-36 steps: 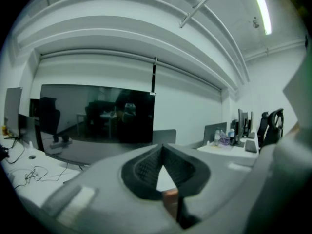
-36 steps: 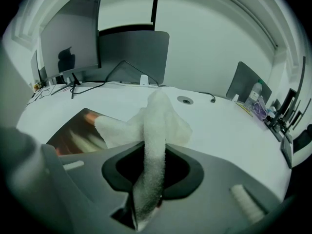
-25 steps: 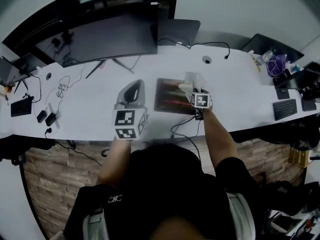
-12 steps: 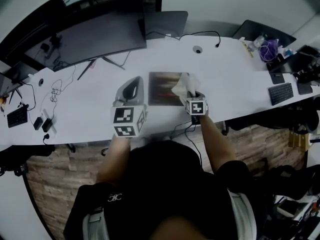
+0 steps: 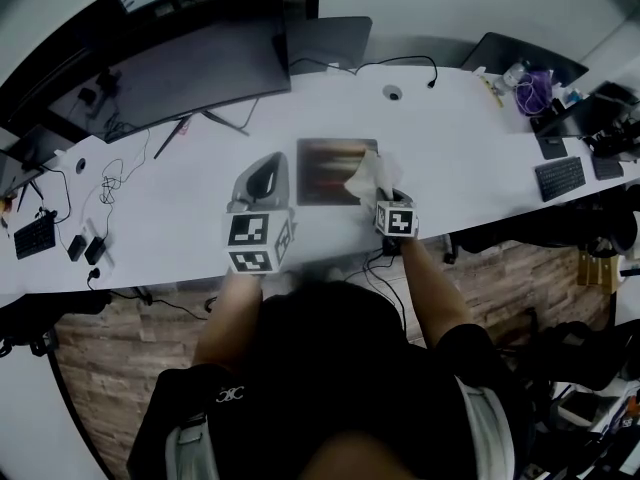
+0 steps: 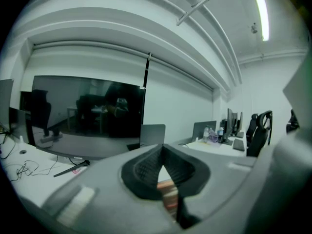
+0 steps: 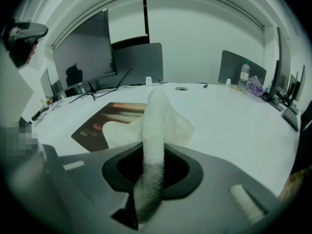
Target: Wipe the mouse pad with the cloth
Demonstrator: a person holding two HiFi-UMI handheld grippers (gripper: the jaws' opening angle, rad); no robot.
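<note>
A dark mouse pad (image 5: 332,171) with reddish streaks lies on the white desk (image 5: 450,148); the right gripper view shows the mouse pad (image 7: 105,123) ahead and to the left. My right gripper (image 5: 388,198) is shut on a white cloth (image 5: 363,176) that rests on the pad's right edge. In its own view the cloth (image 7: 157,126) rises between the jaws of the right gripper (image 7: 153,152) and drapes forward. My left gripper (image 5: 262,180) hovers just left of the pad, tilted upward. In its own view the left gripper (image 6: 162,155) is shut on nothing.
A curved monitor (image 5: 190,68) and a dark upright panel (image 5: 325,43) stand behind the pad. Cables (image 5: 115,178) and a small keyboard (image 5: 30,236) lie far left. Another keyboard (image 5: 562,176) and clutter (image 5: 530,96) sit far right. The desk's near edge runs just behind both grippers.
My right gripper has drawn back slightly toward the desk's near edge, dragging the cloth along the pad's right side. The left gripper has stayed where it was.
</note>
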